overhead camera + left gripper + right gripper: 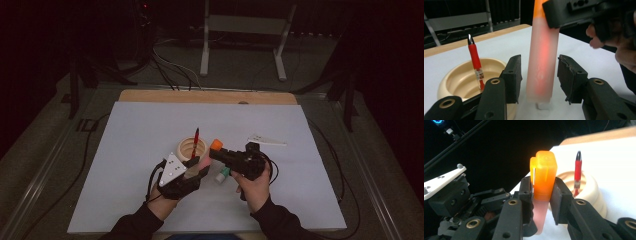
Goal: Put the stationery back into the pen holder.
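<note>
**Marker hanging by its cap alone**

My right tongs (543, 195) are clamped on the orange cap (543, 173) of a fat marker (541, 65), whose frosted pink barrel hangs upright just beside the cream bowl (461, 80). My left tongs (537, 75) stand on either side of that barrel with a gap at each pad, so they hold nothing; the barrel's foot sits on or just above the white sheet (150, 200) on the table, I cannot tell which.

I judge the weak point to be the cap joint. If the cap is a loose fit, lifting by it could leave the barrel behind, and it would tip toward the bowl, where the red pen (475, 62) stands leaning against the wall. If my left tongs move sideways before they are clear, a pad could drag the barrel and twist it out of line in the right tongs.

Beside the bowl, on the side toward my right hand (255, 187), a small white and green cap (221, 175) lies on the sheet; a low pass with the right tongs could knock it away.
</note>
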The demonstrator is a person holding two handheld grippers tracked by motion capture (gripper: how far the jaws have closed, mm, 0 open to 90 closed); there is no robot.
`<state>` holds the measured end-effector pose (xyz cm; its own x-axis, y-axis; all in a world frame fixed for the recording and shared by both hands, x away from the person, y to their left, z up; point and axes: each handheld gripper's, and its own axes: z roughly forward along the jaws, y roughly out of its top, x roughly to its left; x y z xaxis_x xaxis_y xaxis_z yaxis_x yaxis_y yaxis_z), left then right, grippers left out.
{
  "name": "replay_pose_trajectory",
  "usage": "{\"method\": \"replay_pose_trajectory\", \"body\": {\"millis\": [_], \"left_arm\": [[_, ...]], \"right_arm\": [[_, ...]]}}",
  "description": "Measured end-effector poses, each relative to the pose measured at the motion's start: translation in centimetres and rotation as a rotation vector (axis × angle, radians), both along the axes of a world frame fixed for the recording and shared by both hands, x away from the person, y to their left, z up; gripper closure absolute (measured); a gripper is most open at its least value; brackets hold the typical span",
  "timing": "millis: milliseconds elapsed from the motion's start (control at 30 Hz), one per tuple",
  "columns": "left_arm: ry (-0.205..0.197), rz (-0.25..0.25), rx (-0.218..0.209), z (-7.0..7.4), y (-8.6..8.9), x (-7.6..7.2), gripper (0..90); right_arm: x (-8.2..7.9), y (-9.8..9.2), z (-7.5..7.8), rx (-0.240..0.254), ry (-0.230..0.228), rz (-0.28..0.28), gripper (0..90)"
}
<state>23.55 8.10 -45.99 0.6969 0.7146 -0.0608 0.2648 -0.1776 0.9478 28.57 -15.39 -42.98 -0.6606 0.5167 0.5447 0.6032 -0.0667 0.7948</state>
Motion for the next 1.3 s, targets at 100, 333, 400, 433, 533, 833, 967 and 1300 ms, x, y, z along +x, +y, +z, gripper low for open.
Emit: {"method": "replay_pose_trajectory", "body": {"millis": [100,333,400,433,533,833,967,1300], "left_arm": [[0.002,-0.01,-0.011,0.2,0.4,0.0,50.8],[0.013,-0.004,-0.017,0.4,1.5,0.0,44.4],[0.024,0.001,-0.028,0.4,1.8,0.1,42.3],[0.028,0.004,-0.032,0.4,2.0,0.1,40.1],[0.035,0.023,-0.042,0.3,2.6,0.1,35.3],[0.058,0.009,-0.05,-0.3,3.9,0.3,16.0],[0.049,0.002,-0.046,-0.5,4.3,0.3,8.8],[0.048,0.031,-0.031,-1.4,5.0,0.3,1.1]], "right_arm": [[-0.1,0.0,0.7,-0.026,-0.059,-0.008,73.5],[-0.1,0.1,1.6,-0.093,-0.157,-0.021,73.5],[0.1,0.1,1.9,-0.103,-0.171,-0.022,73.5],[0.1,0.2,2.0,-0.111,-0.18,-0.024,73.5],[0.3,0.4,2.3,-0.126,-0.206,-0.029,73.5],[0.8,1.1,2.7,-0.155,-0.247,-0.048,73.5],[1.2,1.4,3.0,-0.157,-0.254,-0.052,73.5],[2.3,2.6,3.8,-0.156,-0.263,-0.054,73.4]]}}
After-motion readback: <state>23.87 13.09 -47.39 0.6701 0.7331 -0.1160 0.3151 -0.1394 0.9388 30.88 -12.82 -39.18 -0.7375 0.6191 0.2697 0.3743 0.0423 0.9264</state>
